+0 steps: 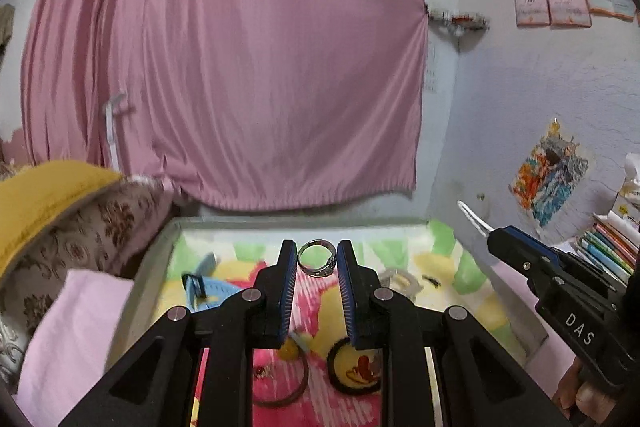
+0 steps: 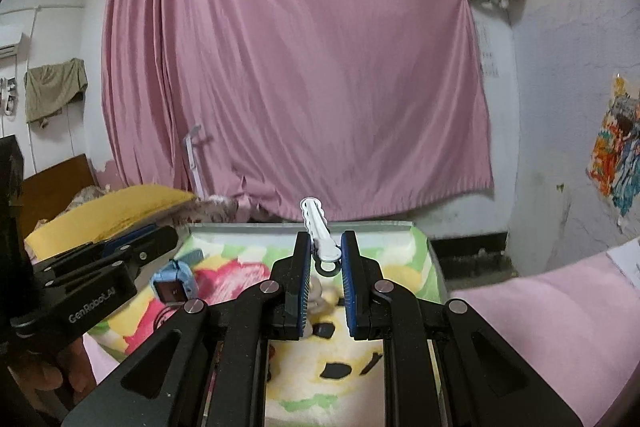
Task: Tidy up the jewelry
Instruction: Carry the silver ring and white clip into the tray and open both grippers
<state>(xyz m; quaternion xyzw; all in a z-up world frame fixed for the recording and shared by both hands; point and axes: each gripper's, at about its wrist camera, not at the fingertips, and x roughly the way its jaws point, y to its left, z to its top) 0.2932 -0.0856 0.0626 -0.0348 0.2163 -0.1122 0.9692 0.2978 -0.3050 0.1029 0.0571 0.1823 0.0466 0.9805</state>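
The left gripper (image 1: pixel 317 259) pinches a light, stiff, slippery silver ring (image 1: pixel 316 258) by its outer band above the tray (image 1: pixel 152 259), while the right gripper (image 2: pixel 326 255) clamps a rigid white hair clip (image 2: pixel 320 231) near its hinge.

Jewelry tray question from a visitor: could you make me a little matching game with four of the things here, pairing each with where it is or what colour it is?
Things:
1. silver ring
2. white hair clip
3. blue watch
4. curtain

Descriptions:
A. hangs pink on the wall behind the tray
B. held between the fingers of the left gripper
C. lies in the tray on the colourful cloth
D. held between the fingers of the right gripper

Pairs: 1-B, 2-D, 3-C, 4-A
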